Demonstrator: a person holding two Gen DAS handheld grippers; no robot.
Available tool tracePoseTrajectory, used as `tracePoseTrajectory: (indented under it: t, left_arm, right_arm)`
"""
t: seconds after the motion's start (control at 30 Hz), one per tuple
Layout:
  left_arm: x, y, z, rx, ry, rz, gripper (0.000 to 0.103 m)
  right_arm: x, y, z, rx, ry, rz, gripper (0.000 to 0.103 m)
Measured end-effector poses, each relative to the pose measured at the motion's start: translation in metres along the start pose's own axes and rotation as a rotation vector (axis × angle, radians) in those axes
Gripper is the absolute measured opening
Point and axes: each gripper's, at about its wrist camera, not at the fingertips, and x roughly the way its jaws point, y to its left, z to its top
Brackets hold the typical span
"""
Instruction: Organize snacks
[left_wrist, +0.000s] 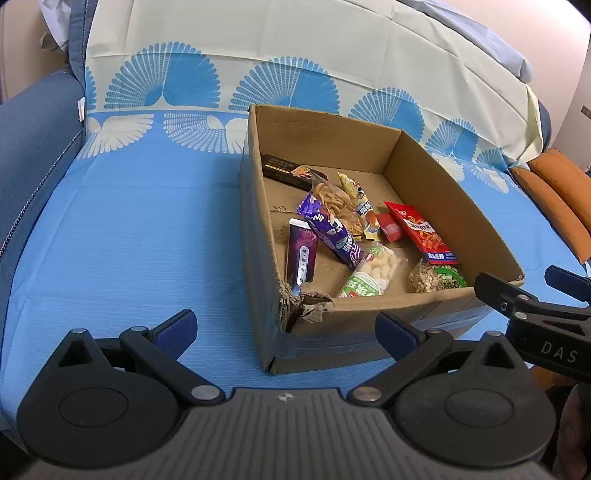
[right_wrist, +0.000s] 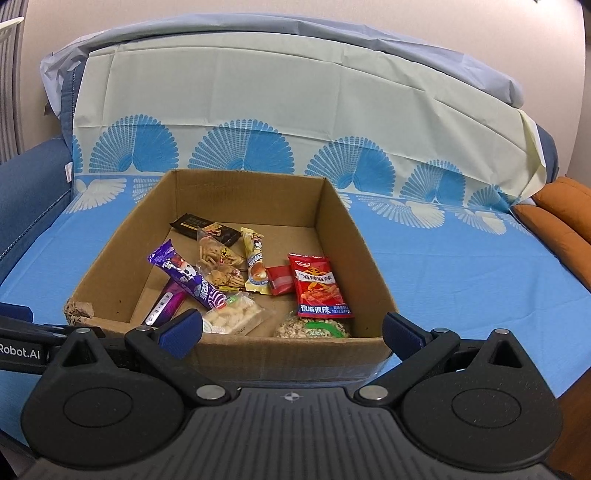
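Note:
An open cardboard box (left_wrist: 436, 184) (right_wrist: 347, 229) sits on a blue patterned cloth and holds several snack packs. Among them are a purple wafer pack (left_wrist: 330, 229) (right_wrist: 188, 282), a red spicy-strip pack (left_wrist: 423, 230) (right_wrist: 317, 286), a black bar (left_wrist: 290, 171) (right_wrist: 203, 225) and a green-labelled nut pack (left_wrist: 437, 278) (right_wrist: 314, 326). My left gripper (left_wrist: 286, 330) is open and empty, low in front of the box's torn near-left corner. My right gripper (right_wrist: 293, 328) is open and empty too, just before the box's near wall. The right gripper's fingers (left_wrist: 532, 299) show at the left wrist view's right edge.
The blue cloth (left_wrist: 140, 229) (right_wrist: 461, 266) covers a sofa seat, with its pale upper part draped over the backrest. A blue armrest (left_wrist: 33, 147) stands at the left. Orange cushions (left_wrist: 561, 199) (right_wrist: 557, 218) lie at the right. Bare cloth lies left and right of the box.

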Motion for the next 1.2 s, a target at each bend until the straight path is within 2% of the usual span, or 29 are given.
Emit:
tracePoseTrajectory:
  t: [1.2]
  left_arm:
    - [0.0019, 0.0006, -0.0011, 0.01, -0.002, -0.013, 0.103]
  right_arm:
    - [0.0009, 0.001, 0.0009, -0.016, -0.002, 0.017, 0.102]
